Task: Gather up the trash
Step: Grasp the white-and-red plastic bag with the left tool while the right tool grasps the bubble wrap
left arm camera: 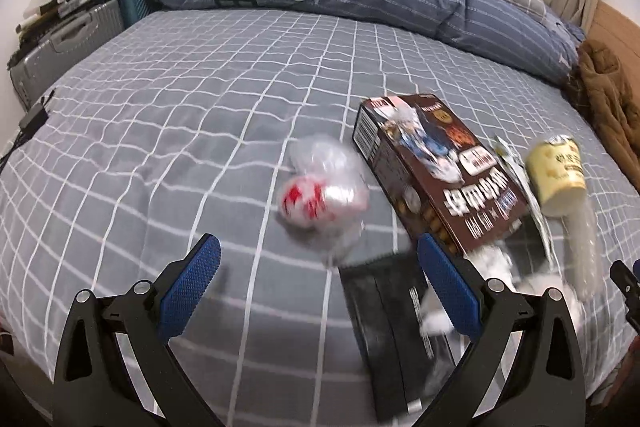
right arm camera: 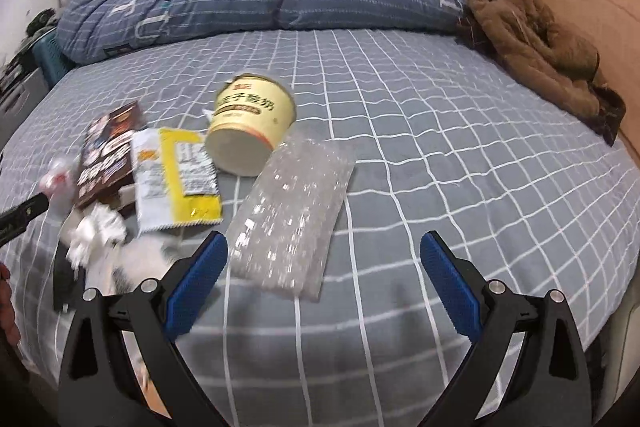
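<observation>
Strewn on the grey checked bedsheet (right arm camera: 440, 147): brown cardboard snack box (left arm camera: 444, 171), pale yellow paper cup (right arm camera: 252, 123), clear bubble-wrap sheet (right arm camera: 288, 219); left gripper (left arm camera: 320, 287) and right gripper (right arm camera: 324, 279) are held with jaws spread, empty.

Even, soft indoor light filled both strongly barrel-distorted, dark-cornered fisheye views, with faint shadows, glints on the bubble wrap (right arm camera: 288, 211), and motion blur smearing the crumpled wrapper (left arm camera: 324, 187) and nearby trash.
</observation>
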The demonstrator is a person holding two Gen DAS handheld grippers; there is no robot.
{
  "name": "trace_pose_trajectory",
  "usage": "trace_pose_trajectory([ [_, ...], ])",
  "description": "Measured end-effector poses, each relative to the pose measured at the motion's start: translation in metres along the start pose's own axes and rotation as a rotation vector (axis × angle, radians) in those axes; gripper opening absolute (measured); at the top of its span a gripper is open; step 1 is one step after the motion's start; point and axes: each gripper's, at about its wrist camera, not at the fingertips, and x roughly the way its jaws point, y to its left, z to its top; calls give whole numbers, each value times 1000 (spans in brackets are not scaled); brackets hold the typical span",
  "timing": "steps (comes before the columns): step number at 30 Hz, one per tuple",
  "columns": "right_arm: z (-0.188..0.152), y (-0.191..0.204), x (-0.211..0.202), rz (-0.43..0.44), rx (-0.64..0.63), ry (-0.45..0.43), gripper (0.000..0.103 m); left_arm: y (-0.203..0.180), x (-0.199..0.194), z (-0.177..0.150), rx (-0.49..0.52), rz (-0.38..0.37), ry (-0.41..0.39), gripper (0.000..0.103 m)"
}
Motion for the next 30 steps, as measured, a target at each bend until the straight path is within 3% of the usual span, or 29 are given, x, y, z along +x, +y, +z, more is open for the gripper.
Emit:
trace_pose_trajectory([
  [9, 19, -6, 45, 23, 43, 71, 87, 4, 34, 20, -20, 5, 20, 97],
  [16, 24, -6, 67, 64, 78, 131, 72, 3, 53, 26, -14, 24, 31, 95],
  [25, 21, 2, 72, 140, 78, 169, 38, 4, 69, 25, 14, 39, 63, 68],
  [28, 21, 5, 71, 131, 66, 165, 34, 1, 68, 24, 42, 39, 62, 56],
  [30, 22, 6, 70, 133, 67, 162, 31, 0, 67, 23, 47, 36, 61, 54],
])
